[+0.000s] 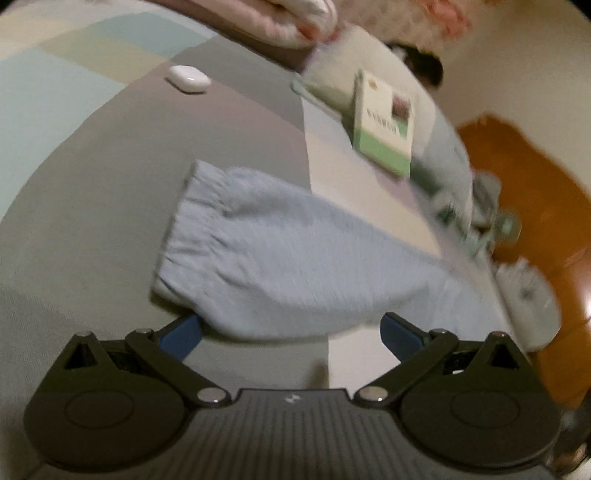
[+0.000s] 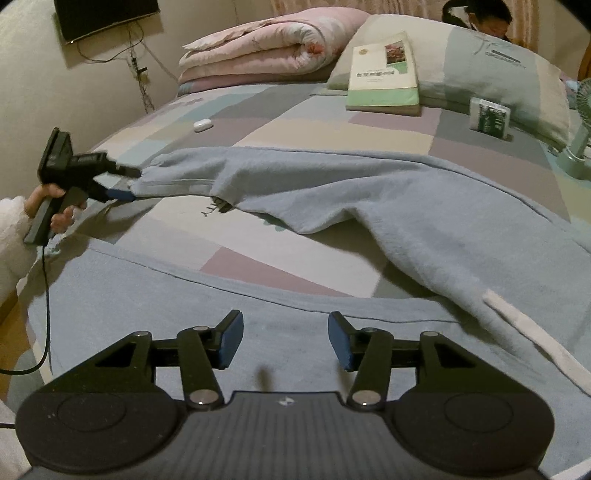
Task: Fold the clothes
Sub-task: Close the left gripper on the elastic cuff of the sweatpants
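Light blue sweatpants (image 2: 388, 199) lie spread over the patchwork bed sheet (image 2: 280, 122), with a white drawstring (image 2: 535, 343) at the right. One leg stretches left and ends in an elastic cuff (image 1: 207, 236). My left gripper (image 1: 291, 332) is open, its blue pads (image 1: 183, 336) wide apart at the near edge of that cuff. In the right wrist view the left gripper (image 2: 127, 183) is held by a hand (image 2: 48, 206) right at the cuff's end. My right gripper (image 2: 286, 339) is open above the pants' blue cloth, and nothing is pinched between its pads.
On the bed are a white earbud case (image 2: 202, 124), a green-and-white book (image 2: 384, 74) against a pillow (image 2: 480, 59), a small green box (image 2: 489, 116), a desk fan (image 2: 580, 122) and a folded pink quilt (image 2: 266, 44). Another person (image 2: 484, 18) is behind the pillow.
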Available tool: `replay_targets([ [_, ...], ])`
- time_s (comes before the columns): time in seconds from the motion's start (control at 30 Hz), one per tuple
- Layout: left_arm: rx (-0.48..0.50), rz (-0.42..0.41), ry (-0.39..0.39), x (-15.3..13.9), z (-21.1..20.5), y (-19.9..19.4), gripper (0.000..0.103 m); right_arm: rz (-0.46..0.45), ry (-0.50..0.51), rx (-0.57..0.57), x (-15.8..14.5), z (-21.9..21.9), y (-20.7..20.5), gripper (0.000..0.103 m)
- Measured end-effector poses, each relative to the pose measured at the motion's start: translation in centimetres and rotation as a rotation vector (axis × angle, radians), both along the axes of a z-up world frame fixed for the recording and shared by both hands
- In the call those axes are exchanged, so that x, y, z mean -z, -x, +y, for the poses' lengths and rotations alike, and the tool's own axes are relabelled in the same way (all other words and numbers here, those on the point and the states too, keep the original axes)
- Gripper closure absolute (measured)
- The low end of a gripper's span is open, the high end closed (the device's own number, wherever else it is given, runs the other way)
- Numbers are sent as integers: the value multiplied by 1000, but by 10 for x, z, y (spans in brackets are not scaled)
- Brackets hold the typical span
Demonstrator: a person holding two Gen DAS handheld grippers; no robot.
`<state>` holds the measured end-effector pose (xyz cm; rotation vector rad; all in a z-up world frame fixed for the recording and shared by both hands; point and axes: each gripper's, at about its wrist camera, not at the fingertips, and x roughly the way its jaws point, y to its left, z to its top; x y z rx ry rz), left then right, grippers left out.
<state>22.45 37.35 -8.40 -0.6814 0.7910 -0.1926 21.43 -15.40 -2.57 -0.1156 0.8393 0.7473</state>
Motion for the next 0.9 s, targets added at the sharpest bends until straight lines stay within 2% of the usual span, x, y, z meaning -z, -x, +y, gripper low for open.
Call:
replay_targets([
  [0.13, -22, -47, 81, 8, 18, -12, 4, -4, 17, -15, -2, 14, 1, 45],
  [0.4, -57, -91, 102, 13, 38, -37, 11, -10, 39, -17, -4, 25, 0, 43],
  [0.5, -72, -96, 101, 17, 46, -48, 21, -1, 44, -16, -1, 28, -1, 43],
  [0.6, -79, -80, 88, 19, 51, -57, 36, 3, 39, -20, 0, 32, -2, 43],
  [0.7, -83, -54, 55, 18, 55, -66, 55, 2, 35, -25, 1, 36, -2, 43],
  [0.77, -97, -27, -3, 16, 54, -72, 77, 6, 35, -20, 3, 38, -4, 43],
  [0.9, -67, -4, -153, 4, 40, -78, 80, 3, 27, -22, 2, 41, -4, 43],
])
